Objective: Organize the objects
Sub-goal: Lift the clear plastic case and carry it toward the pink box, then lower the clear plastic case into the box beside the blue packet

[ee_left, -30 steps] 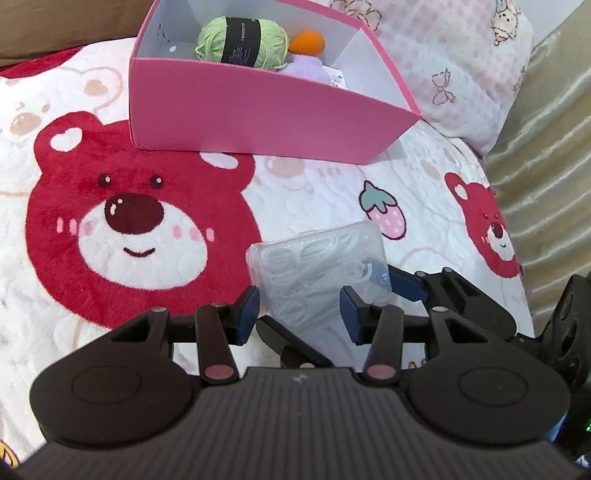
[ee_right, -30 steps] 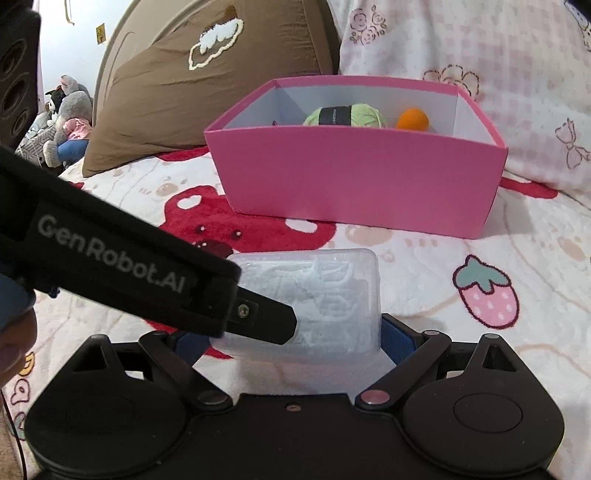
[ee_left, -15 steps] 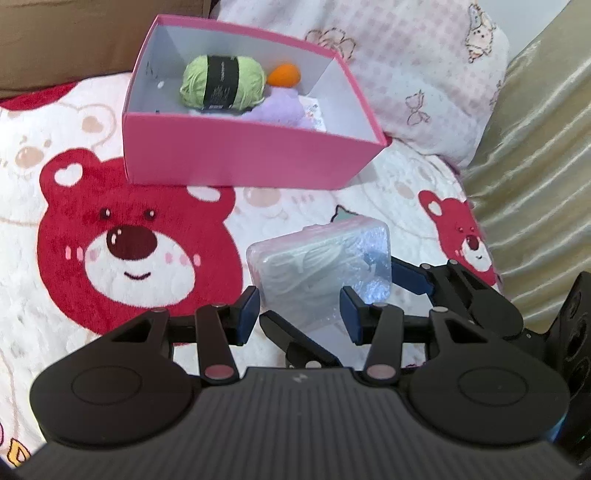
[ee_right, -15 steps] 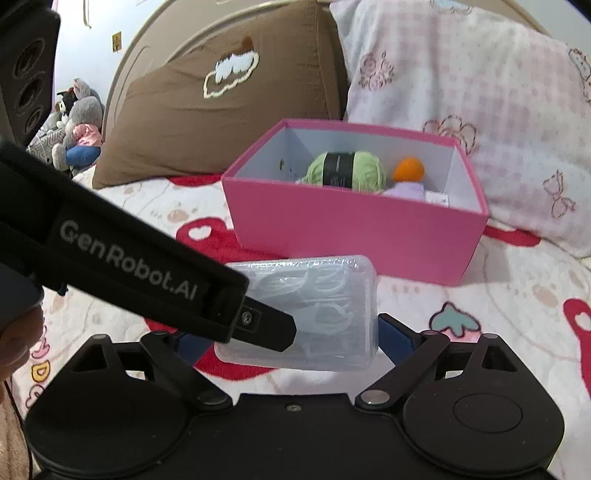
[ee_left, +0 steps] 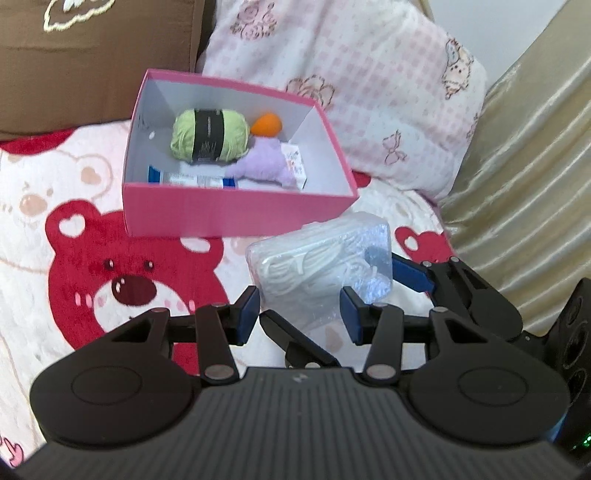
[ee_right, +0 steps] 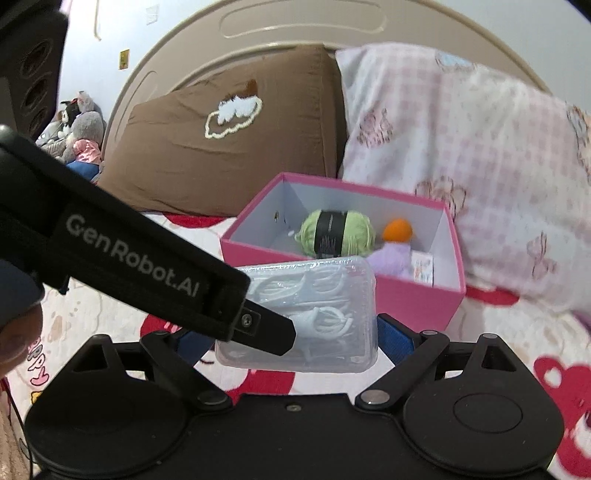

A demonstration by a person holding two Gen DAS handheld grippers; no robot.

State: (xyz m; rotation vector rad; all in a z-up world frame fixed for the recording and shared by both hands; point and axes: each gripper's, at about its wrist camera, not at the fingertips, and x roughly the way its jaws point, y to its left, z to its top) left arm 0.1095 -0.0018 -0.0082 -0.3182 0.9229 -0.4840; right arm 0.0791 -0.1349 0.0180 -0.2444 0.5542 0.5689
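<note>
As seen by the left wrist camera, the left claw [ee_left: 299, 314] has its two blue pads apart, and neither pad presses on anything. Just ahead of the pads sits the clear plastic case [ee_left: 321, 266], which contains white looped pieces. The right claw [ee_left: 340, 295] enters from the right and is clamped on this case. One blue pad bears on the case's right end, and the black tip of the other finger sits at its lower left corner. Further ahead and to the left of the left claw, the pink box [ee_left: 236, 214] stands open on the bear-print bed cover [ee_left: 122, 288]. Inside the box are a green yarn ball [ee_left: 208, 134], an orange piece [ee_left: 266, 124], a lilac plush [ee_left: 264, 162], a blue-and-white tube [ee_left: 192, 180] and a small printed carton [ee_left: 295, 162]. Behind the box are a brown pillow [ee_left: 92, 55] and a pink checked pillow [ee_left: 369, 92]. Gold fabric [ee_left: 517, 166] hangs to the right of the claw.

From the right wrist camera, the case lies crosswise between the right claw's pads, gripped at both short ends. A finger of the left claw crosses in front of the case's left part from the upper left. Whether that finger touches the case cannot be determined. The pink box is directly ahead of the right claw, and the case overlaps its near wall. A headboard [ee_right: 295, 22] rises behind the pillows, and soft toys [ee_right: 81, 129] sit far to the left. Part of a hand [ee_right: 18, 332] shows at the left edge.
</note>
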